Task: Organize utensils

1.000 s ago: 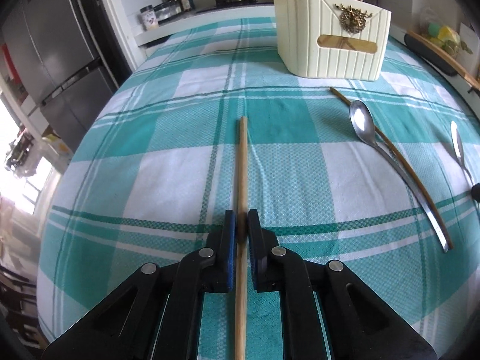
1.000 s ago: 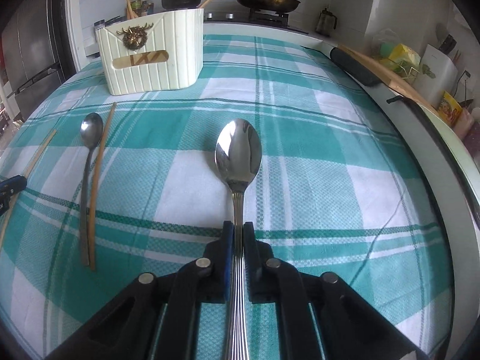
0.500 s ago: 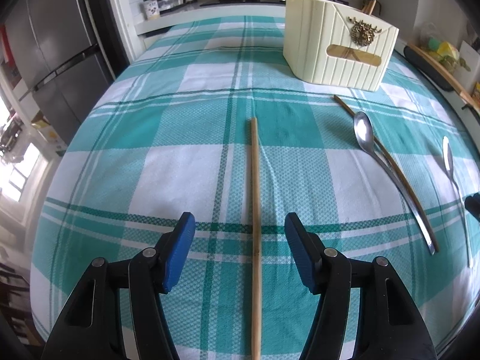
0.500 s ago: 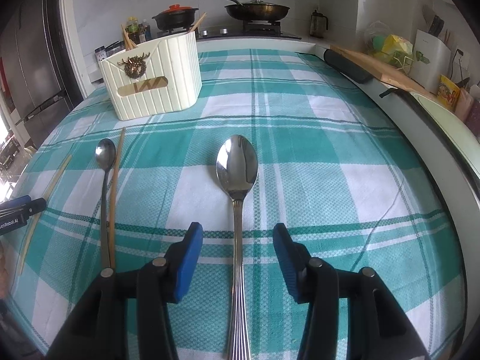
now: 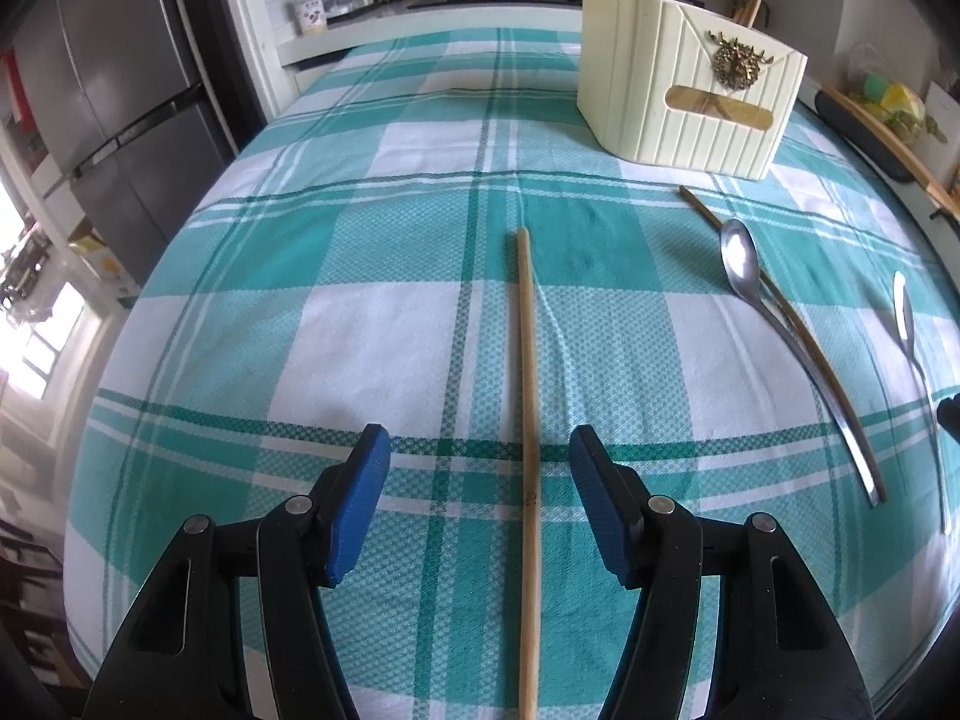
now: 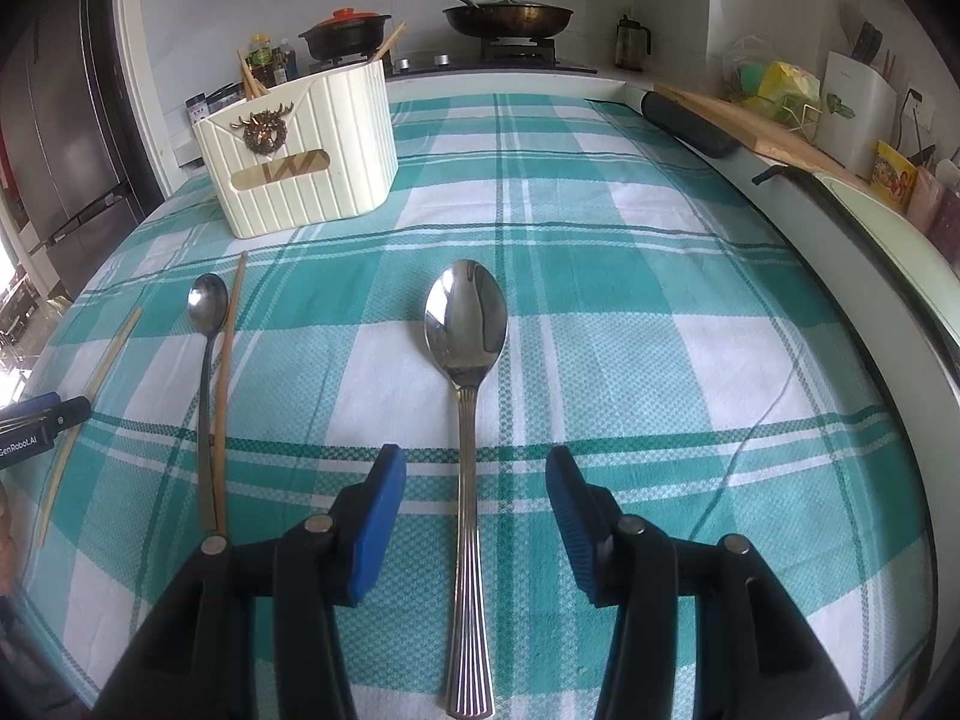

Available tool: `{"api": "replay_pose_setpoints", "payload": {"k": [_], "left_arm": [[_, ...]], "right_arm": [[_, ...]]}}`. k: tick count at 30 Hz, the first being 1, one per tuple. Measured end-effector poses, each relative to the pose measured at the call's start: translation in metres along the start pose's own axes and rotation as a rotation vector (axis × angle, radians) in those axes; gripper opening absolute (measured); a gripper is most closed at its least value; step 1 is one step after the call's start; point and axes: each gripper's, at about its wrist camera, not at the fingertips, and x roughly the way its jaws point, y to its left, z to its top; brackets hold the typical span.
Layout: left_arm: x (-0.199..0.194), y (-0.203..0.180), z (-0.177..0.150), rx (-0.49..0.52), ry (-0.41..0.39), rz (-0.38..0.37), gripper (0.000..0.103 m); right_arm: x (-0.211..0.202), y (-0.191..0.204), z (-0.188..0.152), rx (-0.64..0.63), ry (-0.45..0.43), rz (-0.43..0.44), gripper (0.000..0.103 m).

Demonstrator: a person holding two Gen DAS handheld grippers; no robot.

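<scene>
1. left gripper is spread wide, blue pads well off to either side of a wooden chopstick that's just lying flat on the green and white checked tablecloth. the jaws have just been opening, and nothing is pinched, the stick sits loose in the gap.
2. right gripper is the same deal, its jaws just been opening too. a big steel spoon lies on the cloth between the pads, bowl pointing away, ribbed handle running back under the gripper. neither pad touches it.
3. the cream ribbed utensil holder with the brass stag badge stands upright at the far side of the table, and a few chopsticks poke out of its top.
4. between the two grippers there's a slimmer long-handled spoon with a second chopstick right alongside it, looks like they're touching along the handle.
5. in the right wrist view the tip of the left gripper shows at the left edge, over the first chopstick.
6. back there: a stove with a lidded frying pan and a black pot with a red lid, fridge off to the left.
</scene>
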Motion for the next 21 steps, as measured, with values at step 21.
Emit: {"api": "replay_pose_setpoints", "payload": {"k": [21], "left_arm": [[-0.003, 0.033, 0.023, -0.036, -0.012, -0.042, 0.064]], "right_arm": [[-0.004, -0.017, 0.01, 0.016, 0.007, 0.0, 0.059]]}}
